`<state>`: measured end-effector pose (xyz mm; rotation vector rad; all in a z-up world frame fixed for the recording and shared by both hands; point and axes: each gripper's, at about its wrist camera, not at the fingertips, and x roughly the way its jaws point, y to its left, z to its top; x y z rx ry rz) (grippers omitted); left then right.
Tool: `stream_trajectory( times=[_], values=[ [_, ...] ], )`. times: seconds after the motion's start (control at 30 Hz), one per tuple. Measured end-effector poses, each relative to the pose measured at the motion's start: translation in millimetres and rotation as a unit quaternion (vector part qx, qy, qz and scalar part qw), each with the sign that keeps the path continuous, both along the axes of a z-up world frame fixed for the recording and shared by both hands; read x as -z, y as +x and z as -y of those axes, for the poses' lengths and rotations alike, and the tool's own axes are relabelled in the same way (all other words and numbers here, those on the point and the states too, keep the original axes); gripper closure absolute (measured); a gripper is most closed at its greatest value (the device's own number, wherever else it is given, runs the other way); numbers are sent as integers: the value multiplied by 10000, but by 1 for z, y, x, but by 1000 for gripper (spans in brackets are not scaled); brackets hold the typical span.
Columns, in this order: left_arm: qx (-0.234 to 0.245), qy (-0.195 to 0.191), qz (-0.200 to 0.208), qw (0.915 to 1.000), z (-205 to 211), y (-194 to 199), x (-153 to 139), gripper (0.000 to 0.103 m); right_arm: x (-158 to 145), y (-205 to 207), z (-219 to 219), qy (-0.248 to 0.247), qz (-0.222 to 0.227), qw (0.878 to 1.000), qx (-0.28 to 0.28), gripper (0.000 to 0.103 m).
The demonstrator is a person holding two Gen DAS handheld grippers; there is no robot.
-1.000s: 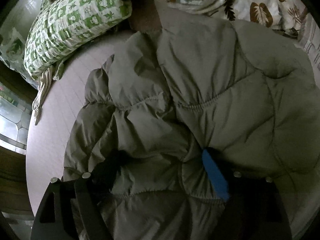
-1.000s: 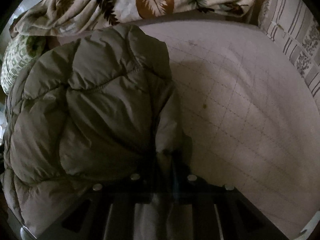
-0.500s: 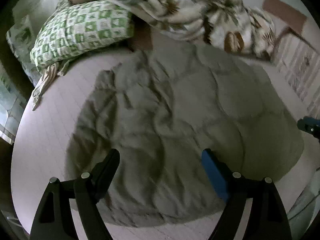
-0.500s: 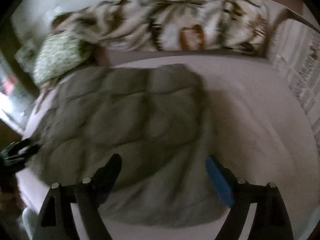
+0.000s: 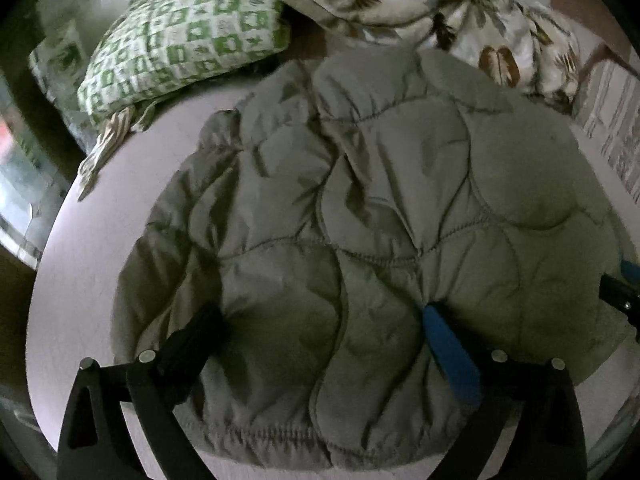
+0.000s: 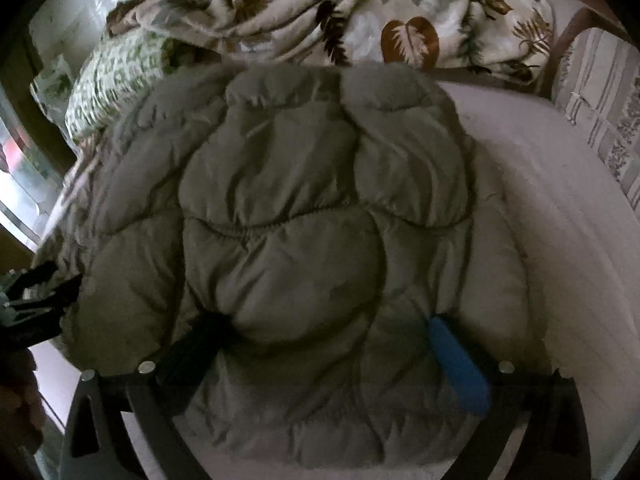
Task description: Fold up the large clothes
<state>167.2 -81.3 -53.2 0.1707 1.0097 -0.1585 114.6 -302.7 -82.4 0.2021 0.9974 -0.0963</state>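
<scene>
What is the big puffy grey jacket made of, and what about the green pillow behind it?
The jacket looks like thin, smooth synthetic cloth with soft filling inside: stitched lines split it into puffy pockets, and it has a faint sheen. Whether the filling is down, I cannot tell. The pillow looks like matte woven cloth, maybe cotton, printed with green and white squares.

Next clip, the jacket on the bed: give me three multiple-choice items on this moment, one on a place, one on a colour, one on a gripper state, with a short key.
1. Where is the green-checked pillow relative to the quilted jacket?
A. beyond it, to the left
B. under it
C. on the floor

2. What colour is the jacket?
A. red
B. grey-olive
C. navy

3. How does the left gripper stand?
A. shut on the pillow
B. shut on a sleeve
C. open, fingers spread, pressing into the jacket

Key: 1 A, it lies at the bed's far left. 2 B, both views show it. 3 C, the fingers sit wide apart.
</scene>
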Motion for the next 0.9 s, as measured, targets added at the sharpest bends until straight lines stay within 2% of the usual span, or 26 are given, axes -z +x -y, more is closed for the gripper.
stream_trajectory(
  times=[0.13,0.27,0.57,0.9],
  values=[
    [-56,-140,84,9999,-10,-16,-15,2,-19,-26,4,137,188,9997,77,0],
    [-28,-268,-17,9996,-13,-30,-22,2,-30,-44,-1,-4,266,9996,31,0],
    [-20,-344,-36,9994,-22,-63,-24,2,-29,-58,-22,-53,264,9996,-115,0],
    [1,-417,299,9987,-28,-107,-37,2,-36,-95,-29,-25,460,9989,-1,0]
  ],
)
